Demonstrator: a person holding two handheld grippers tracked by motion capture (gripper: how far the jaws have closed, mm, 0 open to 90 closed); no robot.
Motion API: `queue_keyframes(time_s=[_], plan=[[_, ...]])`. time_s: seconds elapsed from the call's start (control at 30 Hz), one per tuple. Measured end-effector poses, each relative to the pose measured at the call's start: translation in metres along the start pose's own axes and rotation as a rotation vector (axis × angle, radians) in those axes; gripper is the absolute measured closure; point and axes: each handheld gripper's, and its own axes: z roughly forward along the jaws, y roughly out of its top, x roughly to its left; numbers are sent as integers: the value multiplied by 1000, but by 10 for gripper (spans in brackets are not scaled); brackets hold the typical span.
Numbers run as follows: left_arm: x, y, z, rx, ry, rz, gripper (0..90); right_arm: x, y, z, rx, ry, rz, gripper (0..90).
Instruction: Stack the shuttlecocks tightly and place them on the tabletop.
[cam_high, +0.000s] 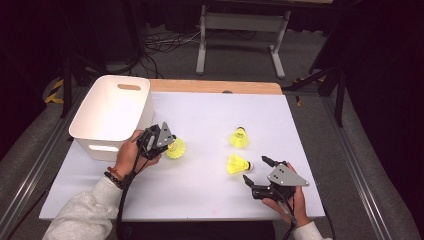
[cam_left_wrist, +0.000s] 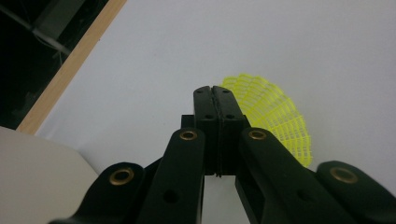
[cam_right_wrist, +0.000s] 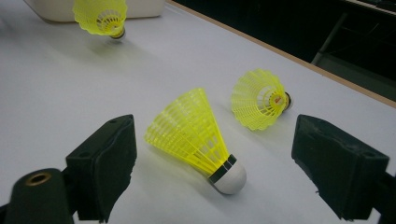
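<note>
Three yellow shuttlecocks are on or over the white table. My left gripper (cam_high: 170, 140) (cam_left_wrist: 214, 89) is shut on the net skirt of the left shuttlecock (cam_high: 175, 148) (cam_left_wrist: 280, 116) (cam_right_wrist: 100, 16), beside the bin; it looks raised a little off the surface. A second shuttlecock (cam_high: 238, 164) (cam_right_wrist: 191, 130) lies on its side with its white cork toward my right gripper (cam_high: 256, 169) (cam_right_wrist: 212, 140). That gripper is open, its jaws wide on either side of it and not touching. The third shuttlecock (cam_high: 239, 137) (cam_right_wrist: 259, 99) lies just beyond.
A white plastic bin (cam_high: 110, 107) (cam_left_wrist: 32, 172) (cam_right_wrist: 140, 7) with handle slots stands at the table's left rear. The wooden table edge (cam_high: 215, 86) runs along the back. A metal frame (cam_high: 240, 30) and cables sit on the floor behind.
</note>
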Motion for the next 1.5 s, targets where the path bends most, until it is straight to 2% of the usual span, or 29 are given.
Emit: queue_keyframes(time_s=[0.03, 0.17, 0.33, 0.53, 0.7, 0.87, 0.97, 1.07, 1.17, 1.37, 1.4, 1.5], plan=[[0, 1, 2, 1, -15, -14, 900, 0, 0, 0, 2, 2, 1, 147], [-2, 12, 11, 20, 26, -34, 900, -1, -1, 1, 6, 8, 14, 147], [-1, 21, 24, 13, 38, -54, 889, -3, -1, 0, -1, 6, 27, 148], [-1, 38, 47, 30, 1, -33, 879, -4, -1, 0, 0, 6, 24, 149], [-3, 50, 65, 60, -1, -20, 852, -5, -2, 0, 1, 12, 36, 148], [-1, 55, 78, 139, -22, -25, 871, -6, -3, -1, 0, 19, 42, 148], [3, 54, 79, 151, -45, -65, 891, -7, -4, 0, 4, 26, 48, 148], [7, 51, 78, 170, -27, -85, 893, -8, -4, 0, 6, 32, 56, 147], [11, 51, 76, 175, -28, -106, 896, -9, -4, 1, 10, 35, 55, 147], [7, 56, 56, 179, -22, -99, 900, -8, -4, 1, 13, 40, 52, 148], [6, 57, 53, 168, -30, -89, 900, -8, -4, 1, 14, 41, 53, 147], [4, 58, 51, 183, -20, -67, 899, -7, -4, 1, 16, 44, 49, 148]])
